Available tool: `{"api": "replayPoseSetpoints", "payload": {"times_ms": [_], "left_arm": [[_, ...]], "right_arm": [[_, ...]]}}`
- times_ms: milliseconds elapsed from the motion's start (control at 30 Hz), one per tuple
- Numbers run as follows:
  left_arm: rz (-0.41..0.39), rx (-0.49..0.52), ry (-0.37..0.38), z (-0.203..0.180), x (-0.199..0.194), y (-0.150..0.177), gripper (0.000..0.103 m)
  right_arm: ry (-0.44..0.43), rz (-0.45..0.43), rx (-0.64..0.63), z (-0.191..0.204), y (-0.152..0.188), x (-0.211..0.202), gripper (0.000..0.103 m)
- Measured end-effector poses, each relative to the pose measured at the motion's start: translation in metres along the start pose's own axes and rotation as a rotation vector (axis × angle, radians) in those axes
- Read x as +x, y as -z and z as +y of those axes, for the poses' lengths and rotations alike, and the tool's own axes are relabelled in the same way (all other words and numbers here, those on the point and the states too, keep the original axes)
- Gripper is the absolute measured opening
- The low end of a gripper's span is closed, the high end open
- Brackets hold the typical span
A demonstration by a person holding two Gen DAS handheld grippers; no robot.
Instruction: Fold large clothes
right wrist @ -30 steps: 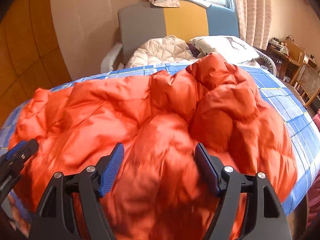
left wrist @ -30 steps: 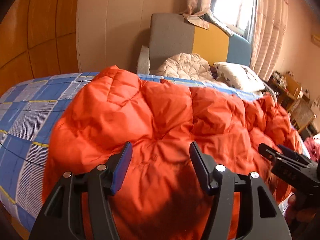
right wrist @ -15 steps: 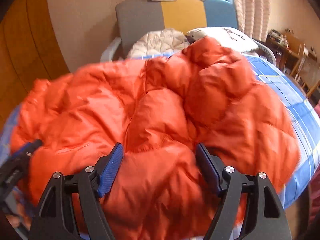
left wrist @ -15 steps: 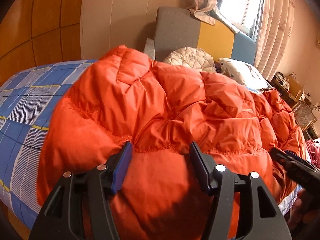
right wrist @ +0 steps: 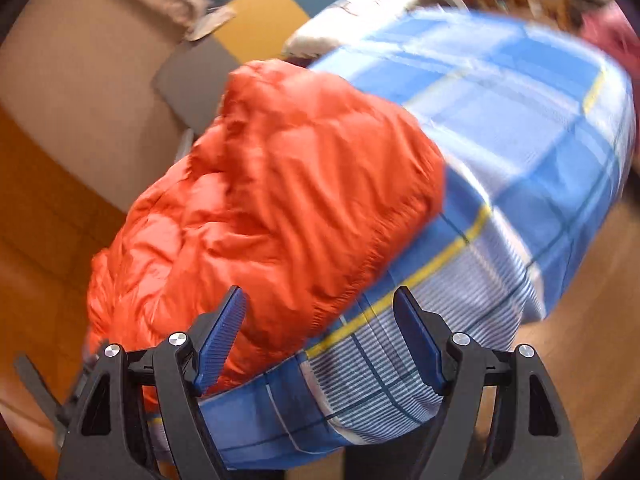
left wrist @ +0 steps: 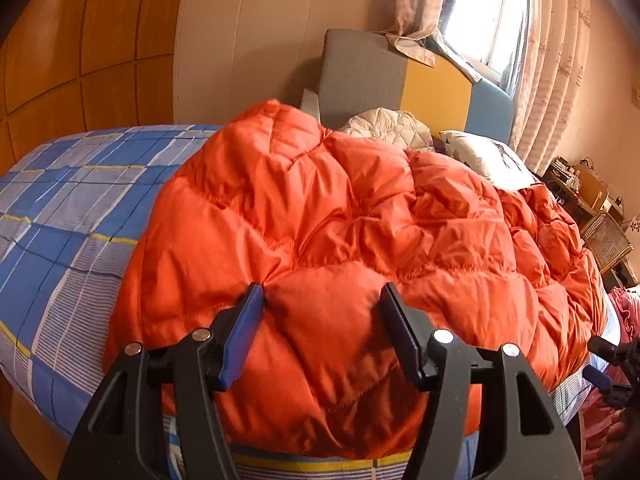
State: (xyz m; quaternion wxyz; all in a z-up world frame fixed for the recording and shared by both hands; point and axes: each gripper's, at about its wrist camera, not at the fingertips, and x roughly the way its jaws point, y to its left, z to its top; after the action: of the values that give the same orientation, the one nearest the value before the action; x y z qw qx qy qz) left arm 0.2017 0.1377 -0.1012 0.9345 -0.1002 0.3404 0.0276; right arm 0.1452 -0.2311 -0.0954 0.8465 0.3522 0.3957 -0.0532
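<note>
A puffy orange down jacket (left wrist: 340, 232) lies bunched across a blue plaid bed cover (left wrist: 68, 216). My left gripper (left wrist: 322, 300) is open, its fingers on either side of a bulge at the jacket's near edge. In the blurred, tilted right wrist view the jacket (right wrist: 280, 184) lies on the left part of the bed cover (right wrist: 520, 120). My right gripper (right wrist: 320, 312) is open and empty, over the jacket's lower corner and the bed's edge. The right gripper also shows at the far right of the left wrist view (left wrist: 612, 364).
A grey, yellow and blue headboard (left wrist: 400, 76) stands at the far end with a cream quilted item (left wrist: 384, 128) and a pillow (left wrist: 484, 156). A curtained window (left wrist: 492, 20) and wicker furniture (left wrist: 604, 236) are at the right. Wood panel wall (left wrist: 60, 60) at left.
Both grippers have pulled back toward the near bed edge. The right view has swung and tilted, now showing bare plaid cover on the right. The jacket has settled lower.
</note>
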Motion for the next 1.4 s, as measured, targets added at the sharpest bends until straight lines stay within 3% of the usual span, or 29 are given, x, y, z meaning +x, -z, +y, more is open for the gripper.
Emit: {"api": "replayPoseSetpoints", "payload": {"times_ms": [200,333,500,633,867,967,1400], "left_arm": [[0.005,-0.014,0.010,0.001,0.004,0.003,0.061],[0.005,-0.018,0.010,0.001,0.004,0.006,0.061],[-0.009,-0.023,0.009,0.002,-0.003,0.010,0.060],[-0.022,-0.003,-0.012,0.004,-0.011,0.016,0.061],[-0.021,-0.053,-0.077,0.038,-0.021,0.026,0.061],[0.005,-0.051,-0.068,0.047,-0.013,0.034,0.060],[0.065,-0.042,-0.050,0.041,0.001,0.040,0.052]], "right_arm": [[-0.106,0.028,0.159,-0.018,-0.010,0.026,0.076],[-0.137,0.029,0.201,-0.017,-0.016,0.039,0.059],[-0.130,0.013,0.146,-0.008,-0.025,0.035,0.034],[-0.139,0.012,0.111,-0.009,-0.025,0.029,0.026],[-0.135,0.001,0.088,-0.008,-0.027,0.026,0.024],[-0.137,-0.009,0.069,-0.004,-0.028,0.024,0.020],[-0.088,-0.130,-0.266,0.058,-0.029,-0.008,0.012]]}}
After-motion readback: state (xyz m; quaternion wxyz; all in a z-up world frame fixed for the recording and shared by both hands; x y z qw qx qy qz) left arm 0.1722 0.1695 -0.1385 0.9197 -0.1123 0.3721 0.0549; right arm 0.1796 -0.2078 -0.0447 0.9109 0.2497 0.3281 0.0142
